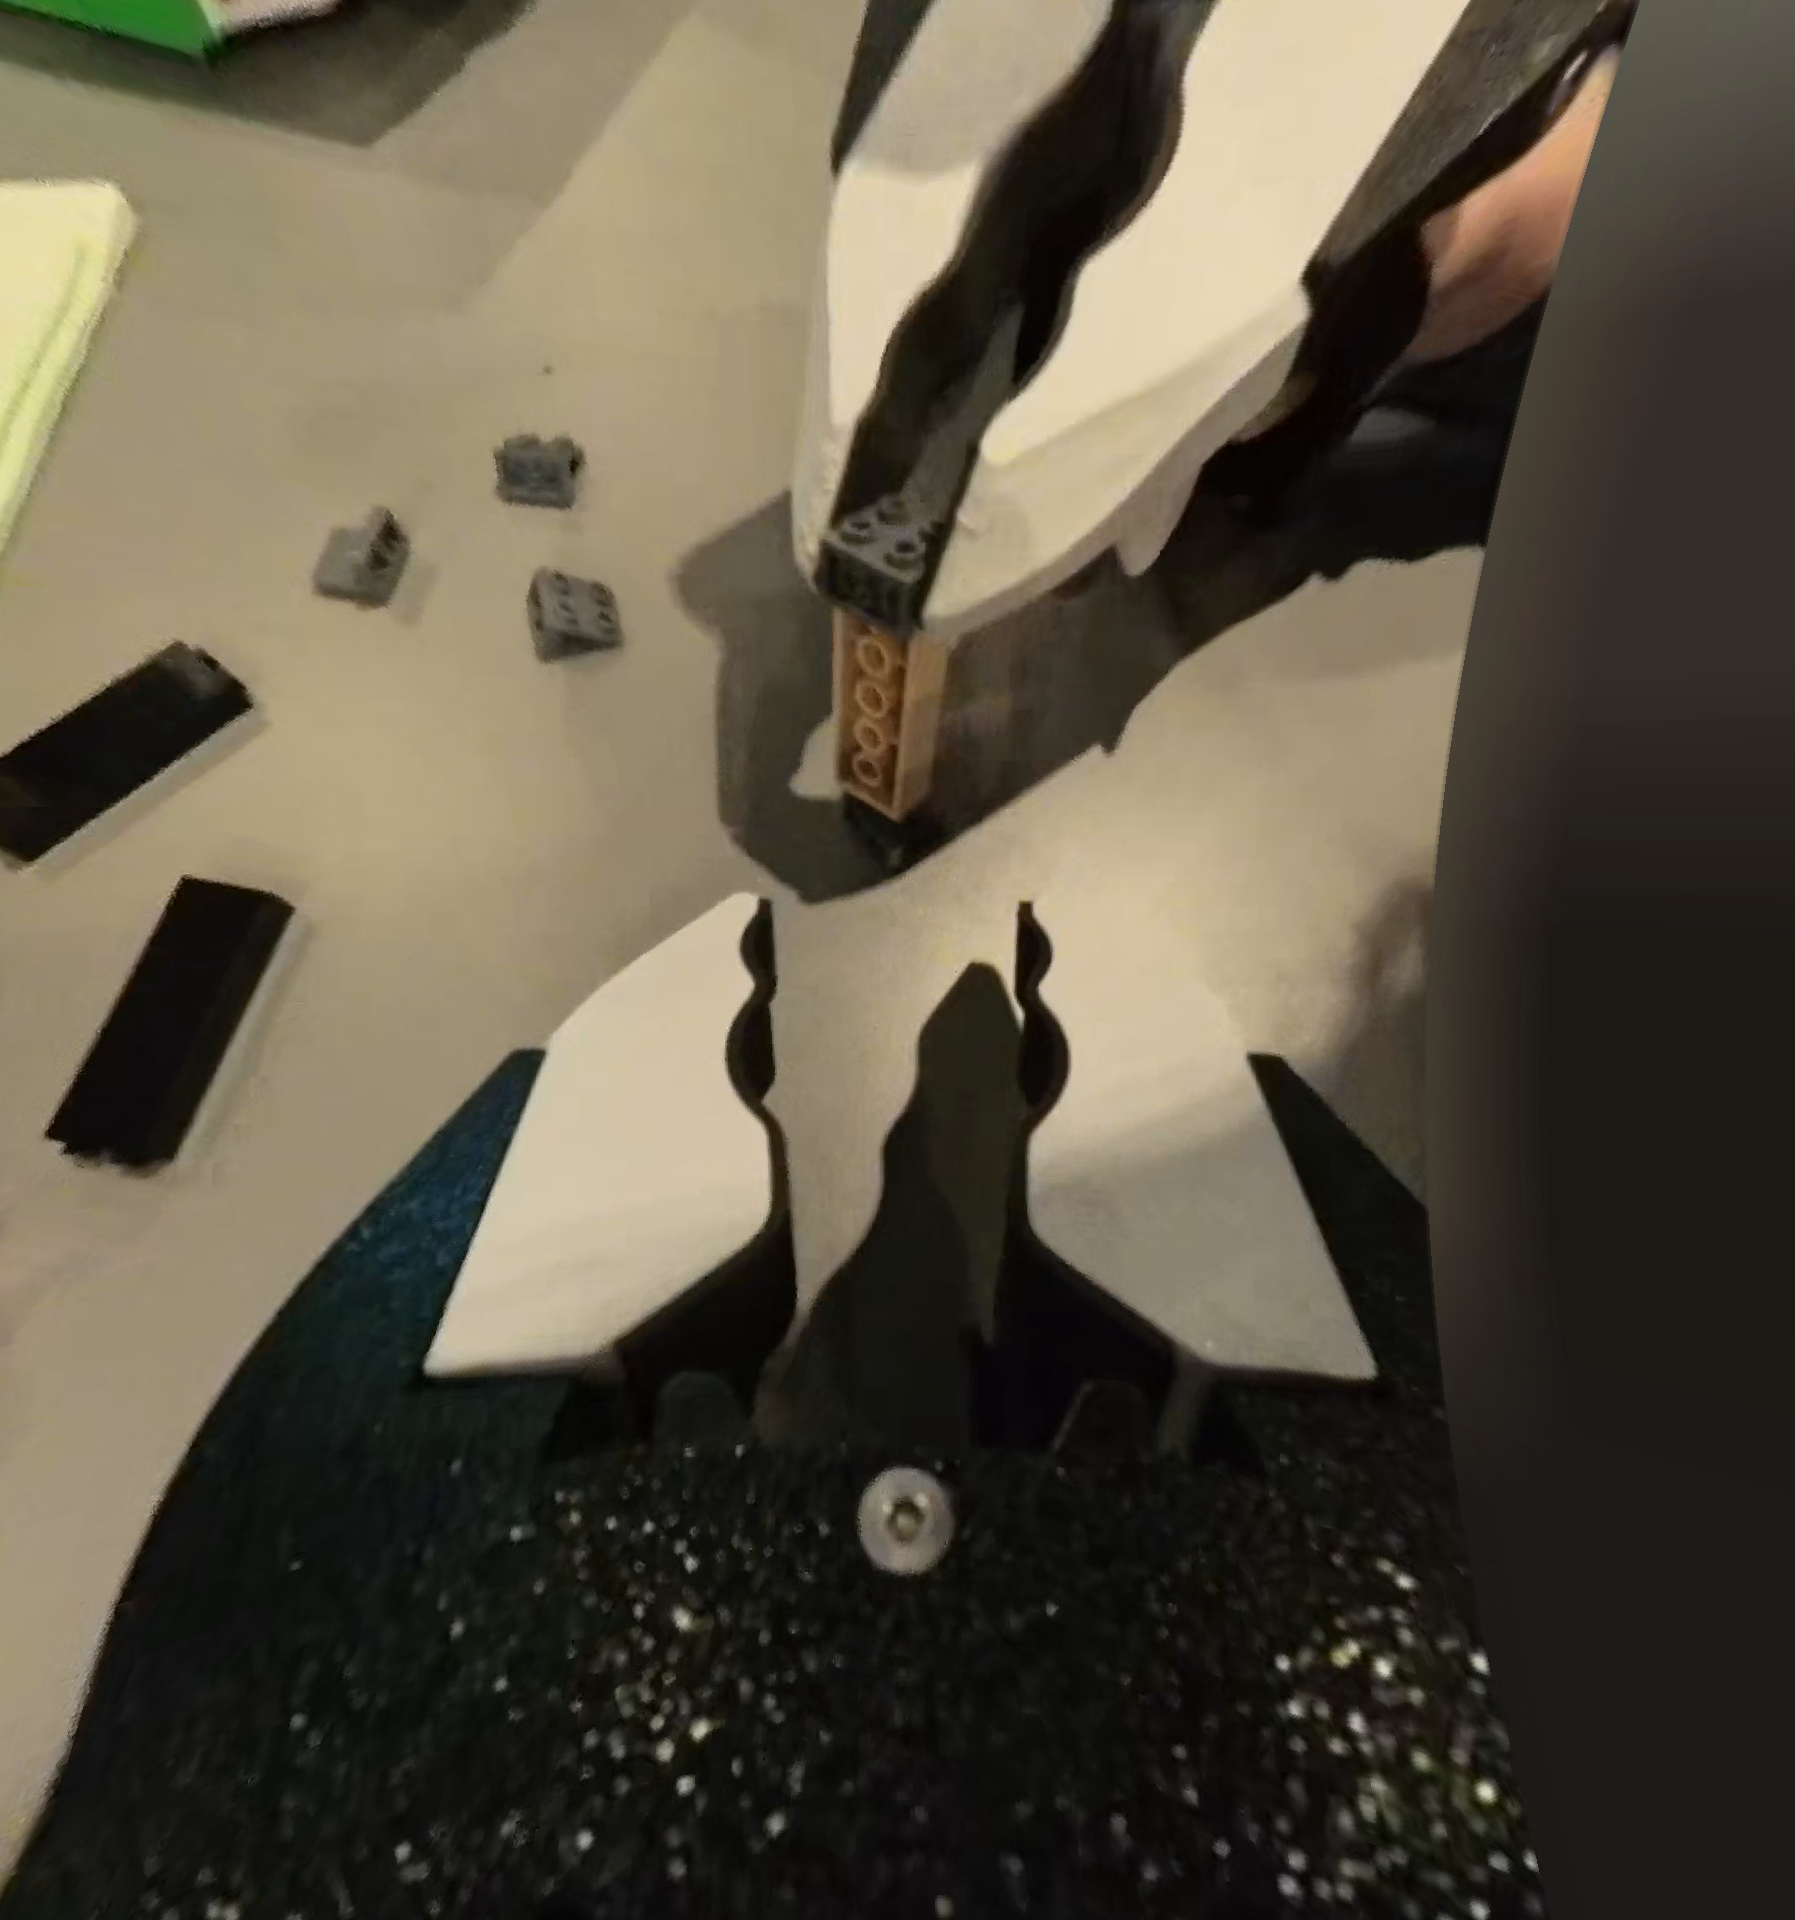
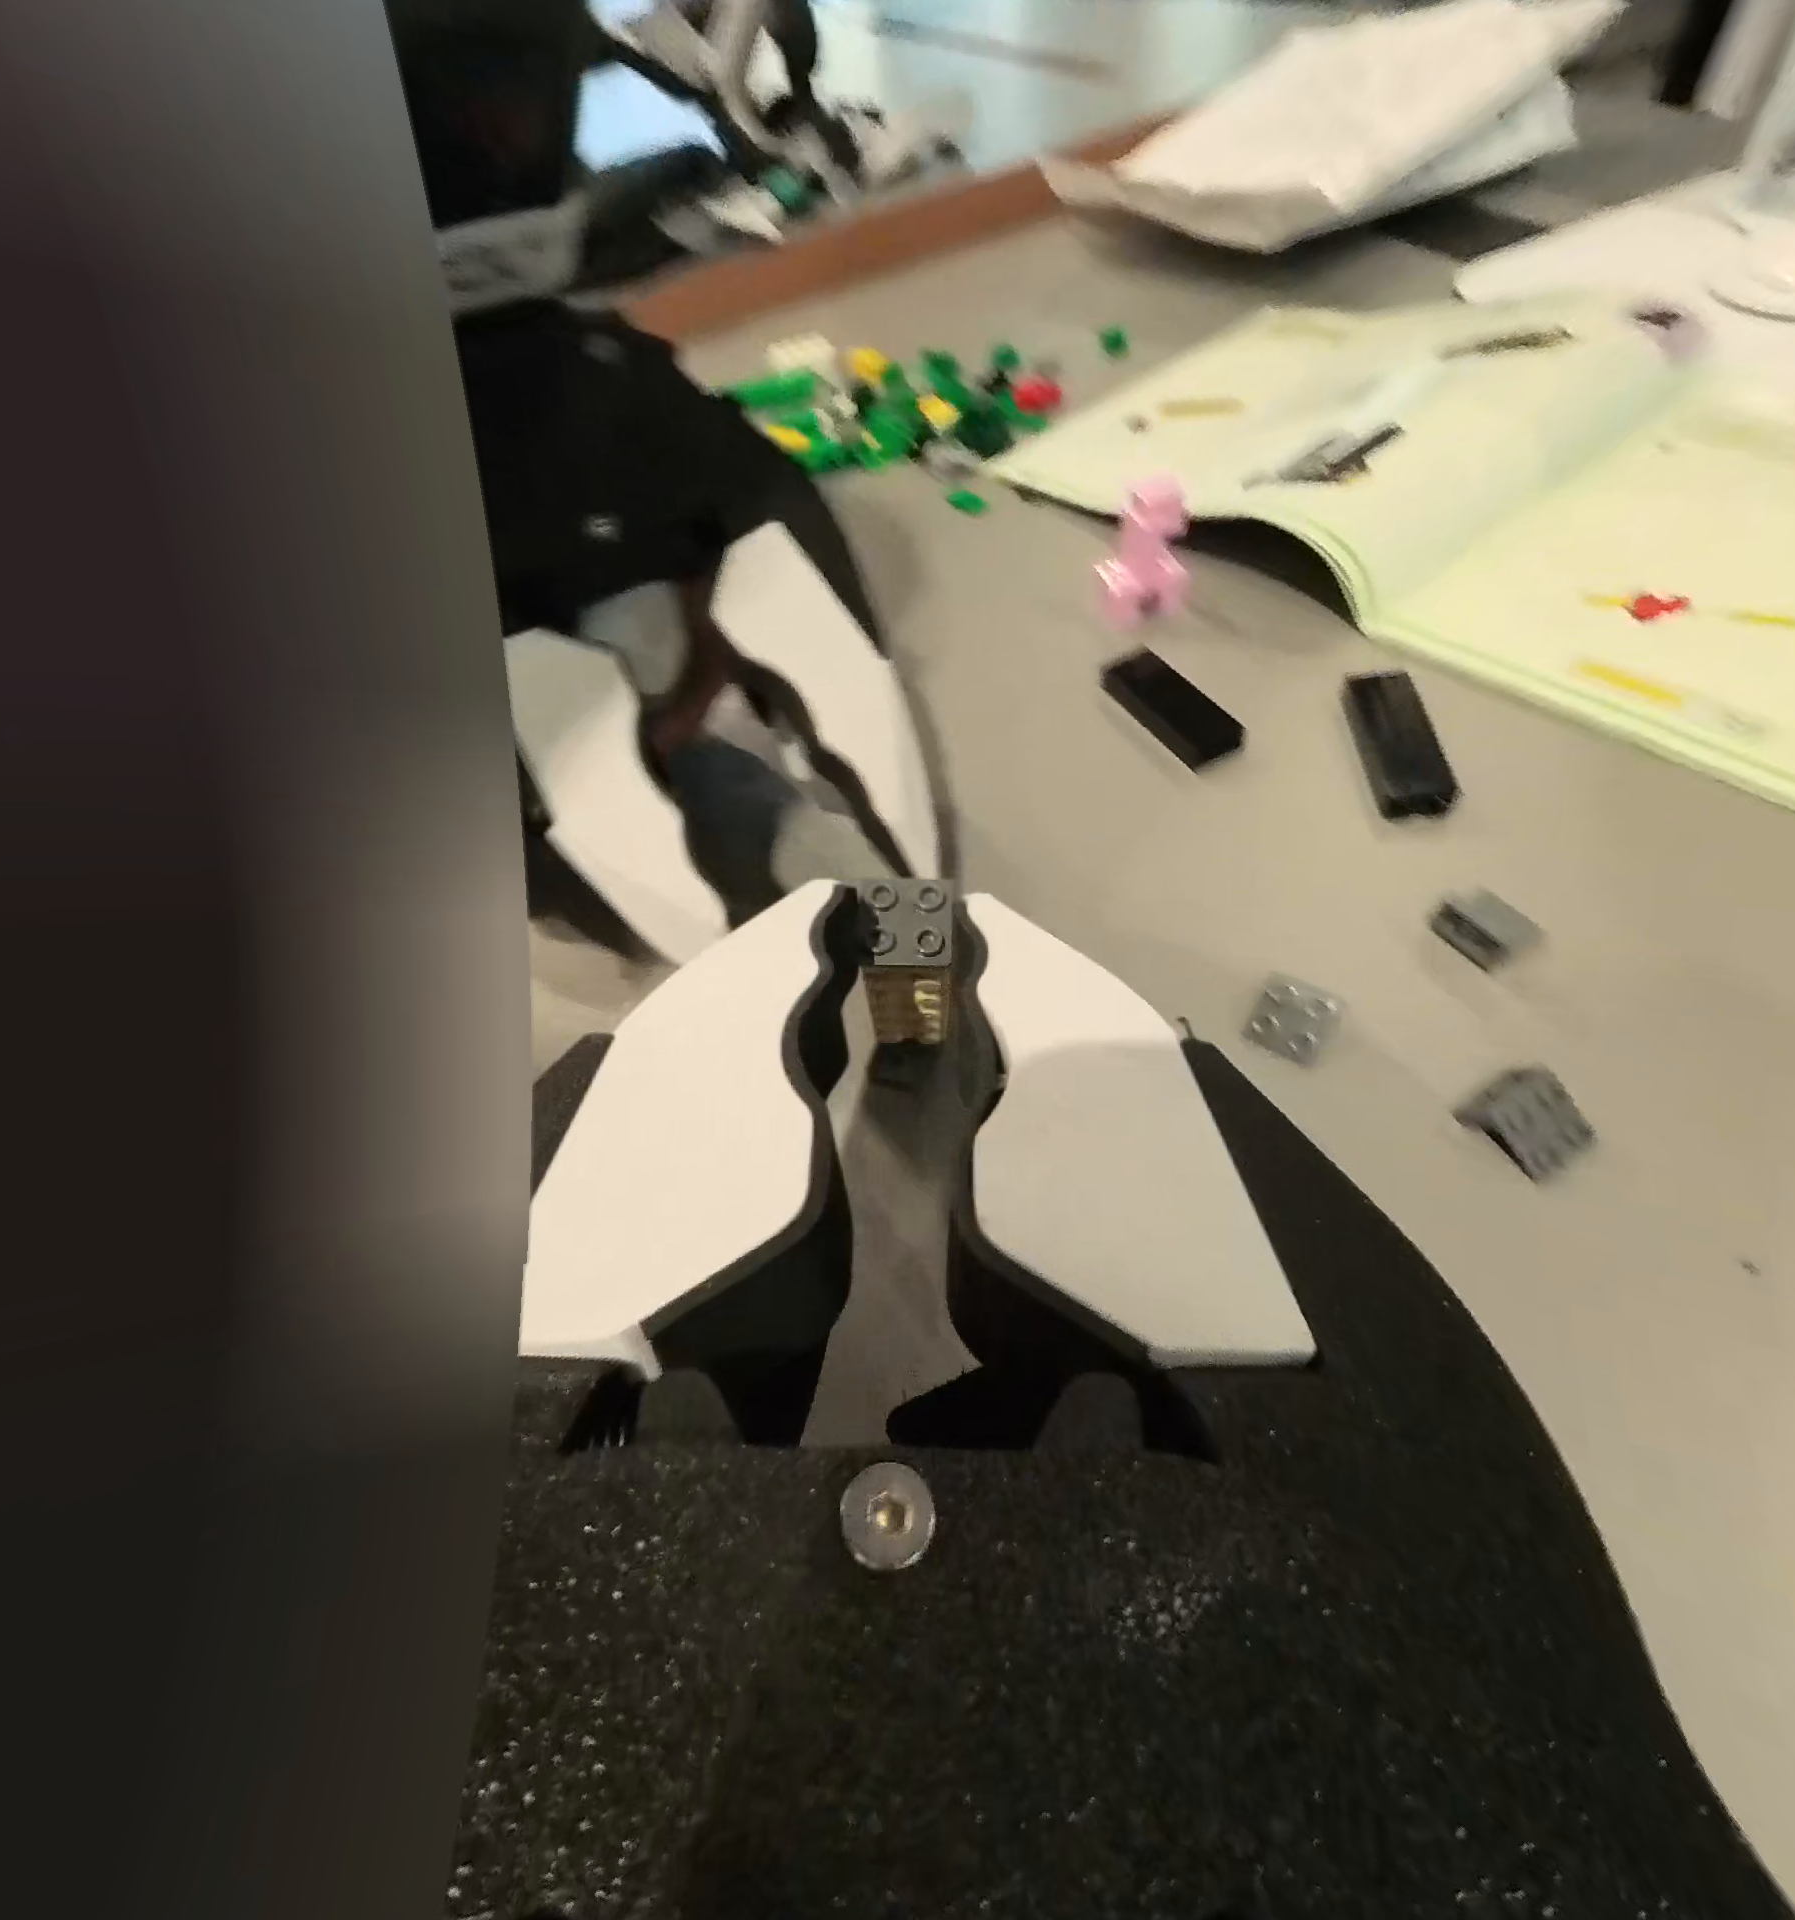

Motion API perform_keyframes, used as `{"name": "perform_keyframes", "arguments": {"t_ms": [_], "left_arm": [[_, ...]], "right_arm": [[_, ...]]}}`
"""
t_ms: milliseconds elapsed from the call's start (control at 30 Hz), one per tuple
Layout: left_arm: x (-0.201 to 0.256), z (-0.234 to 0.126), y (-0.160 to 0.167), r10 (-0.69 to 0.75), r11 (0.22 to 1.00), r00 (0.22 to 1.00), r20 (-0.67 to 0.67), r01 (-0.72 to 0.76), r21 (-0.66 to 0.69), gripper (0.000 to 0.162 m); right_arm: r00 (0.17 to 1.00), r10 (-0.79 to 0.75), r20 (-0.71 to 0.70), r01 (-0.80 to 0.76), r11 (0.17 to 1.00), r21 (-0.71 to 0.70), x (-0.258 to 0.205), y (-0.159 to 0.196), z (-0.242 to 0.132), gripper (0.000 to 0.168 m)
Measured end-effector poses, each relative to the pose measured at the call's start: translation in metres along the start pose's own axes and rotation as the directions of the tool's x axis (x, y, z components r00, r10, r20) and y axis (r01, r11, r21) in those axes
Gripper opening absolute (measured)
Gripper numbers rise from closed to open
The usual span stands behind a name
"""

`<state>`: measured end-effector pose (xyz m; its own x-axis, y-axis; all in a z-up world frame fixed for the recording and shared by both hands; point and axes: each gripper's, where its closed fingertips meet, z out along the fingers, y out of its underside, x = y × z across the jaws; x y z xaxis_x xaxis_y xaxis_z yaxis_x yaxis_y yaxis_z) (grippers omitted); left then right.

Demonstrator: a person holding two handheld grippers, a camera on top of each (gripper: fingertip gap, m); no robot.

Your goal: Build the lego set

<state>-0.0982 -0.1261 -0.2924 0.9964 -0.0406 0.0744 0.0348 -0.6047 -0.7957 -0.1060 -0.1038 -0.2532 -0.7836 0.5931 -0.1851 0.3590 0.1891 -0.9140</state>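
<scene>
- Right gripper (image 2: 908, 940): jaws drawn narrow, clamped on a small lego assembly (image 2: 908, 966) at the fingertips. The assembly is a tan brick (image 1: 877, 717) standing on end with a dark grey four-stud piece (image 1: 885, 540) at the gripped end and a black piece (image 1: 880, 831) at the far end.
- From the left wrist view the black end appears to sit at or just above the grey table (image 1: 457, 883); contact cannot be confirmed.
- Left gripper (image 1: 893, 925): jaws spread wide, holding nothing, tips aimed at the assembly and just short of its black end.
- Loose parts, all to the left of the left gripper and to the right of the right gripper: two long black bricks (image 2: 1171, 709) (image 2: 1400, 743) and three small grey pieces (image 2: 1293, 1016) (image 2: 1485, 928) (image 2: 1525, 1122), lying apart from one another, untouched.
- Further beyond the right gripper: an open instruction booklet (image 2: 1495, 540), a small pink figure (image 2: 1142, 556) at its near edge, and a heap of green, yellow and red pieces (image 2: 872, 410), too blurred to itemise.
- Progress, as judged: early. Only a three-part sub-assembly is joined; the black bricks, grey pieces and coloured heap remain to be fitted.
- Step in hand, as judged: the empty left gripper is placed to steady or take the assembly, or to fetch the next part.
- Risk: a tall narrow stack, gripped at one end only, may twist or separate under sideways load.
</scene>
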Motion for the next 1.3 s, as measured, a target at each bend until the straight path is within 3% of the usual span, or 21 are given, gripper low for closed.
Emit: {"name": "perform_keyframes", "arguments": {"t_ms": [100, 400, 867, 1100, 1300], "left_arm": [[0.004, 0.010, 0.012, 0.024, 0.996, 0.999, 0.038, -0.021, -0.082, 0.044], [0.009, 0.015, 0.005, -0.039, 0.999, 0.999, -0.004, 0.039, -0.038, 0.043], [0.010, 0.022, 0.003, -0.034, 0.996, 0.999, 0.025, 0.036, -0.080, 0.036], [0.009, 0.025, 0.002, -0.001, 0.995, 0.999, 0.041, 0.005, -0.097, 0.036], [0.008, 0.026, 0.001, 0.001, 0.995, 0.998, 0.059, 0.004, -0.096, 0.034]], "right_arm": [[0.996, 0.008, -0.085, -0.012, 0.999, -0.051, 0.002, 0.003, -0.001, 0.016], [0.975, 0.063, -0.214, -0.082, 0.994, -0.079, 0.000, 0.008, 0.000, 0.016], [0.969, 0.045, -0.242, -0.063, 0.996, -0.065, 0.001, 0.009, 0.009, 0.017], [0.964, 0.145, -0.224, -0.143, 0.989, 0.027, 0.006, 0.006, 0.009, 0.016], [0.960, 0.099, -0.261, -0.093, 0.995, 0.036, 0.004, 0.005, 0.010, 0.016]]}}
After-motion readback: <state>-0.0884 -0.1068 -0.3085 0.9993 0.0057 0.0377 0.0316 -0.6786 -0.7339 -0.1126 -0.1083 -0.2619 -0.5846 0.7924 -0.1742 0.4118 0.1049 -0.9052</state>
